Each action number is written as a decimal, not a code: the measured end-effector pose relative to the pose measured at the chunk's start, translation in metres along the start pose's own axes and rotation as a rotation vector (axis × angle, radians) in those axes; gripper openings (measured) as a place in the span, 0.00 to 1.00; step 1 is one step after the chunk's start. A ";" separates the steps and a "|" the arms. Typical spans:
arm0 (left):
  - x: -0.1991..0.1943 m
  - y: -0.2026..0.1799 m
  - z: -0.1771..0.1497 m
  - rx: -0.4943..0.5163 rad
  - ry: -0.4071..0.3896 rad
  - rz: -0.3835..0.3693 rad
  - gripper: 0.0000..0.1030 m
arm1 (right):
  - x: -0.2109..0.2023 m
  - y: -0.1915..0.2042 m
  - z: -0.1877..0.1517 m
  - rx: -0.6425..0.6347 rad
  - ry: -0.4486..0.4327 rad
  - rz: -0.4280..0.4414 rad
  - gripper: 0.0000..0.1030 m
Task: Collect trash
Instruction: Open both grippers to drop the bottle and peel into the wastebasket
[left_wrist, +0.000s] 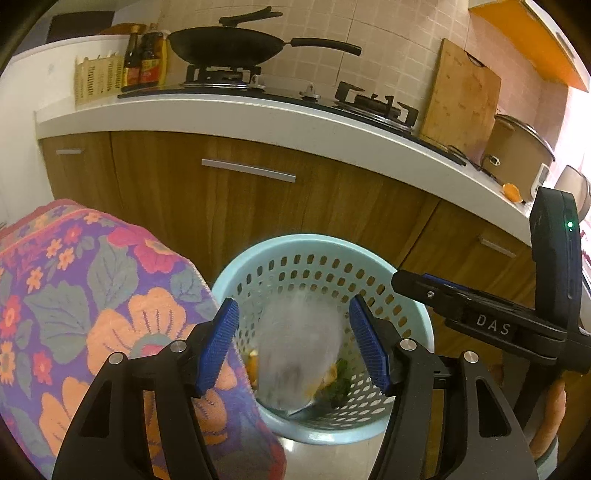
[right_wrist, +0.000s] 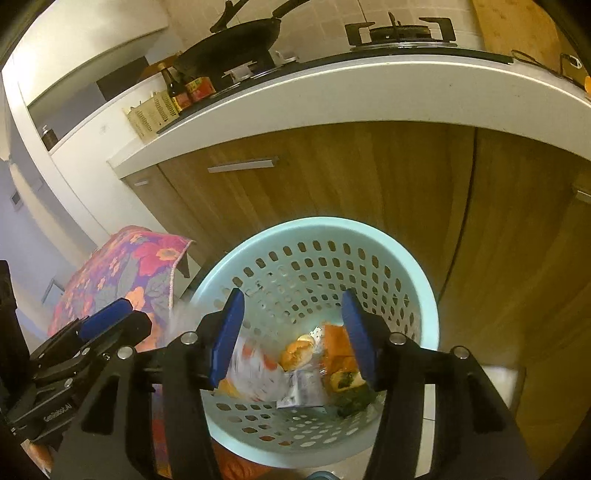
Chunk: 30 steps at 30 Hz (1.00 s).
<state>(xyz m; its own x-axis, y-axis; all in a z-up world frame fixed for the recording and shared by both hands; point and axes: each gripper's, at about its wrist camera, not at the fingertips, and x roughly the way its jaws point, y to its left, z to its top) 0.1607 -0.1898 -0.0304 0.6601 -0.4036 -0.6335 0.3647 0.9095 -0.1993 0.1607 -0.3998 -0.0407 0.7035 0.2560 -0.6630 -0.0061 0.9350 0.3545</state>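
Below wooden cabinets (left_wrist: 229, 206), blurred plastic bag (left_wrist: 295, 350) hangs between parted jaws.

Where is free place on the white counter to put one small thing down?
On the white counter, the front strip before the black glass stove is bare. The left end is crowded by the cream slotted basket and sauce bottles; the right end by the wooden cutting board and beige cooker.

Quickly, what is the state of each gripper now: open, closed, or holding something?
Left gripper: open, holding nothing; a blurred pale item is between its fingers, over the basket.
Right gripper: open, holding nothing, above the basket.
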 end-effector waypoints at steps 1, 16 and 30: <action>0.000 0.001 0.000 -0.003 -0.001 0.000 0.60 | 0.000 0.001 0.001 -0.003 0.000 -0.001 0.49; -0.070 0.022 -0.013 -0.042 -0.143 0.059 0.79 | -0.043 0.050 -0.005 -0.134 -0.099 -0.032 0.50; -0.113 0.054 -0.036 -0.055 -0.313 0.289 0.85 | -0.061 0.110 -0.046 -0.235 -0.172 -0.096 0.52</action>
<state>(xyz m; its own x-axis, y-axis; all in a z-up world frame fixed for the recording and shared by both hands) 0.0819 -0.0916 0.0036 0.9007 -0.1344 -0.4130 0.1056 0.9901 -0.0919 0.0847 -0.3011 0.0088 0.8185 0.1373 -0.5579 -0.0841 0.9892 0.1201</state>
